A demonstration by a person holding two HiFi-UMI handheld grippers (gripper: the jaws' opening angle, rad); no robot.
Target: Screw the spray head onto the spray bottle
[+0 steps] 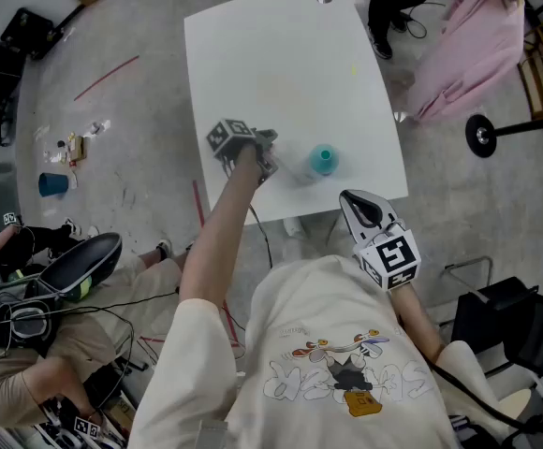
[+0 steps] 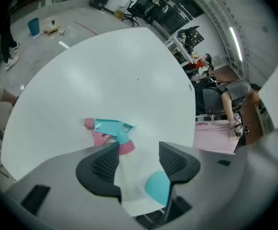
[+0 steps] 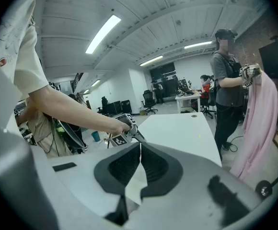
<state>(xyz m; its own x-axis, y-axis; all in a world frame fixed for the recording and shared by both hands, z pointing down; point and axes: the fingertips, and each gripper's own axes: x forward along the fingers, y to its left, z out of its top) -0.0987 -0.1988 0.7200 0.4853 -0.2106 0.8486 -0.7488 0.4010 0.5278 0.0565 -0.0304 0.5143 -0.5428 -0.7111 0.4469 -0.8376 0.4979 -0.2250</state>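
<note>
Worktop far half open — free passage from above. Near edge crowded: spray head, bottle, left gripper just beside them — jaws apart.

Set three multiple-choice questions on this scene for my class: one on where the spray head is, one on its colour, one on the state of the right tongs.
1. Where does the spray head lie?
A on the floor
B on the white table
C on a chair

2. What colour is its body?
A teal
B yellow
C black

3. How are the right tongs?
A wide open
B shut on a cup
C shut, empty

Answers: B, it rests flat on the table top; A, teal, with a pink tip and collar; C, the jaws meet with nothing between them.
</note>
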